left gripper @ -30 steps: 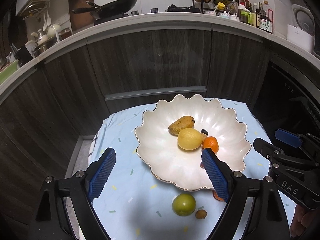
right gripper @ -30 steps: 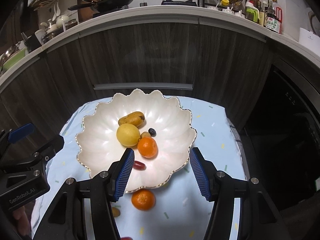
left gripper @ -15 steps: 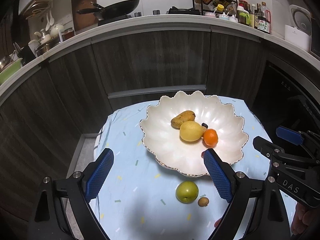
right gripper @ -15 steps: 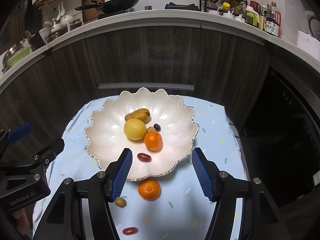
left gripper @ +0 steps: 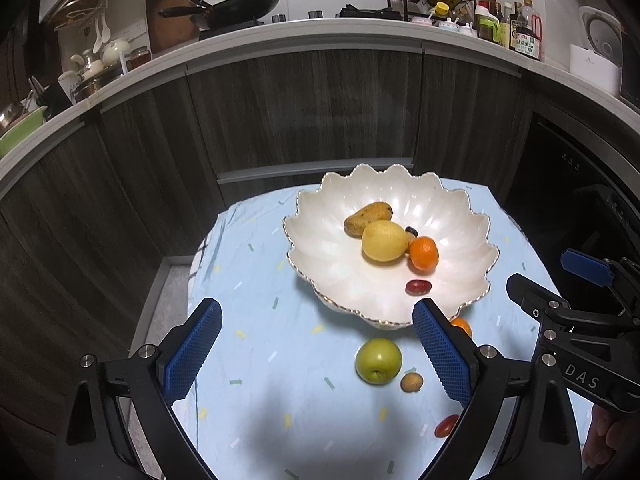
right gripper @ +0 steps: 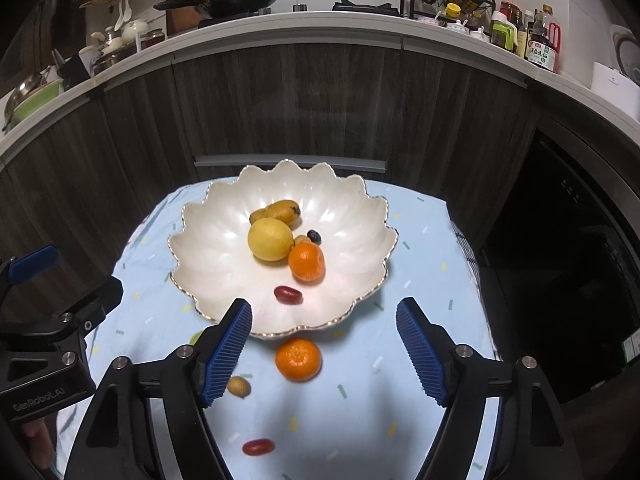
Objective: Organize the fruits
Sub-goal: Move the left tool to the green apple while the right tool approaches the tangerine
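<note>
A white scalloped bowl [left gripper: 320,240] [right gripper: 352,216] on the blue cloth holds a mango [left gripper: 368,218], a lemon [left gripper: 385,241], an orange [left gripper: 424,254] and a red date [left gripper: 418,287]. In front of the bowl lie a green apple [left gripper: 378,361], a small brown fruit [left gripper: 412,382], a second orange [right gripper: 298,359] and a red date [right gripper: 258,447]. My left gripper [left gripper: 316,354] hangs above the cloth, its jaws opening, nothing between them; the apple lies ahead, near its right finger. My right gripper [right gripper: 324,350] is also opening, with the loose orange lying on the cloth between its fingers, untouched.
The small round table [left gripper: 248,280] stands against dark cabinet fronts [left gripper: 312,112]. A counter above carries a wok [left gripper: 236,2], bottles [left gripper: 516,32] and kitchenware. Dark floor drops off to the left and right of the table.
Both grippers have drawn back from the bowl toward the table's near edge and widened. The bowl now sits further off, and the loose apple, orange and dates have come into view.
</note>
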